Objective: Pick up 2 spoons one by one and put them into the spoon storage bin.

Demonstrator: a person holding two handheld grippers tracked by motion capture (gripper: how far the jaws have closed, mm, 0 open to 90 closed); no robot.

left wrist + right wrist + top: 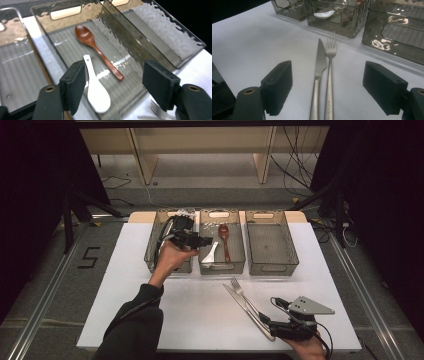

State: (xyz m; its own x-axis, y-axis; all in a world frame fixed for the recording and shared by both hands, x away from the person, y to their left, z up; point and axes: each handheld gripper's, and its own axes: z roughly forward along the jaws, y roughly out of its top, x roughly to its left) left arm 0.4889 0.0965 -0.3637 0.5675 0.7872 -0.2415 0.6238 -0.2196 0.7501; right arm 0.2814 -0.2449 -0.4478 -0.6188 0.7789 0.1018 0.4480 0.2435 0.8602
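My empty, wide-open right gripper (pixel 327 87) frames the knife (pixel 320 75) and fork (pixel 329 75), lower centre of frame: stiff, slippery steel lying flat, best pinched across their thin handles.

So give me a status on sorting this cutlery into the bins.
Done: the brown spoon and white spoon lie in the middle bin. In hand: nothing; the left tool is open above them, and the right tool is open around the knife and fork. Left: both, on the table.
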